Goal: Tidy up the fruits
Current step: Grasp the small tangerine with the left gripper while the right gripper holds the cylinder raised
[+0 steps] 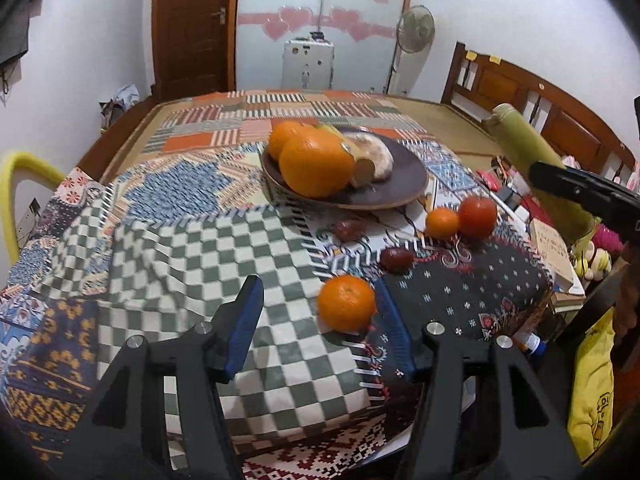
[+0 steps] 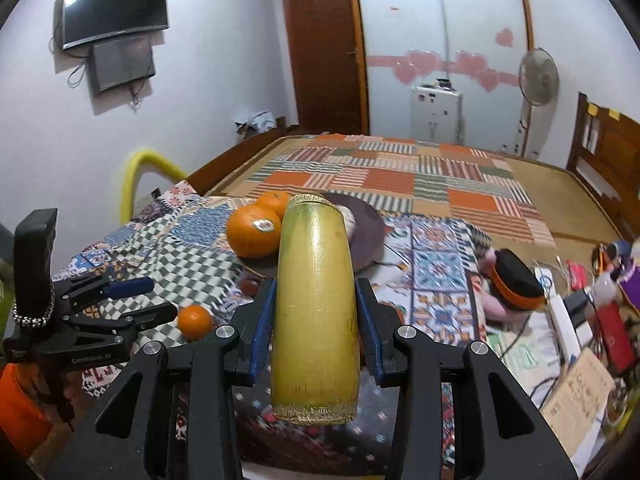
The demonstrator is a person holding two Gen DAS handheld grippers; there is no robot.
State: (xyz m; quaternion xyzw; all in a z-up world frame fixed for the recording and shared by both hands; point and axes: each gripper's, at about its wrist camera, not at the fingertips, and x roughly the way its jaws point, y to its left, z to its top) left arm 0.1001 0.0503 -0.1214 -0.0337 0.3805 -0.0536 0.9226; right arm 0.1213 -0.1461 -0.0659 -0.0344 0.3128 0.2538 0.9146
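A small mandarin [image 1: 346, 302] lies on the checked cloth between the blue pads of my left gripper [image 1: 320, 320], close to the right pad and well apart from the left one; the jaws stand open. Beyond it a dark brown plate [image 1: 404, 184] holds two big oranges [image 1: 316, 164], a pale bun-like piece and a banana. A smaller mandarin [image 1: 441, 223], a red tomato-like fruit [image 1: 477, 216] and two dark red dates [image 1: 396, 259] lie loose. My right gripper [image 2: 316, 284] is shut on a thick yellow-green cane piece [image 2: 316, 312], held above the table.
Patchwork cloths cover the table [image 1: 180, 264], with a bed behind it. On the right lie books, cables, a plush toy with a black hat [image 2: 516, 280] and other clutter. A yellow chair back [image 1: 24, 176] stands at the left. My left gripper [image 2: 160, 299] shows at the left of the right wrist view.
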